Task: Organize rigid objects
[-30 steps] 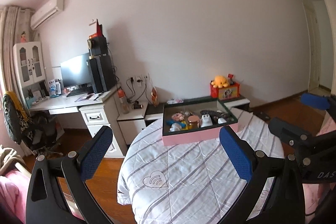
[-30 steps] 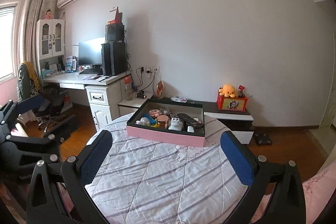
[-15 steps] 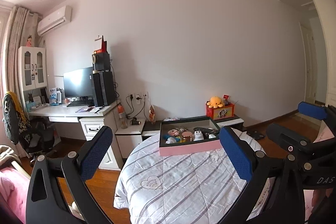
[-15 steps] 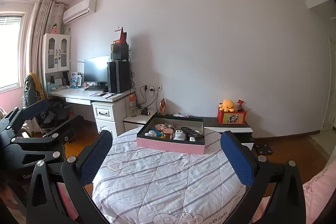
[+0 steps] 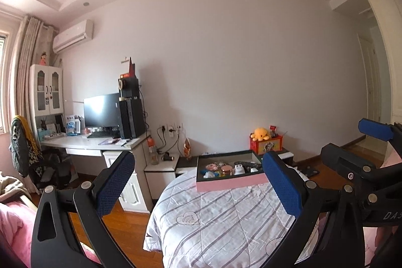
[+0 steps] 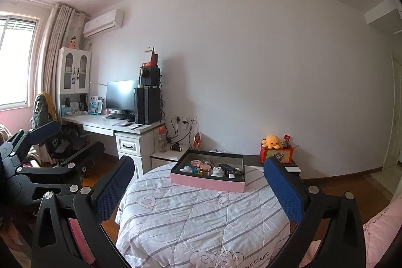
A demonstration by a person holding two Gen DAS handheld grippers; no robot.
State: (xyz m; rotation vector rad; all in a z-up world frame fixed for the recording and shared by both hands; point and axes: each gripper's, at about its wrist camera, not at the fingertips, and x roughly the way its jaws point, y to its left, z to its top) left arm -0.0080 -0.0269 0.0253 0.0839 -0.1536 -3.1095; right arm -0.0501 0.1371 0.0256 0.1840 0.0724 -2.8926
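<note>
The left gripper (image 5: pixel 198 186) has its blue-padded fingers (image 5: pixel 114 181) spread wide with nothing between them, held level and raised well back from the round table (image 5: pixel 226 222), which is covered by a striped quilted cloth. The right gripper (image 6: pixel 198 189) is likewise spread wide and empty, its fingers (image 6: pixel 282 189) pointing forward over the near edge of the same table. Each gripper shows in the other's view: the right one at the right edge of the left wrist view, the left one at the left edge of the right wrist view, so they sit side by side and apart. At the far side of the table lies a pink box (image 6: pixel 208 180) with a dark rim, holding a jumble of small rigid things, among them a remote control (image 6: pixel 230 168), a white plug (image 6: pixel 217 171) and a copper-lidded jar (image 6: pixel 205 169). Beyond stand a white desk (image 6: pixel 113 123) with a monitor (image 6: pixel 121 94), and a low cabinet carrying a yellow plush toy (image 6: pixel 271 141).
</note>
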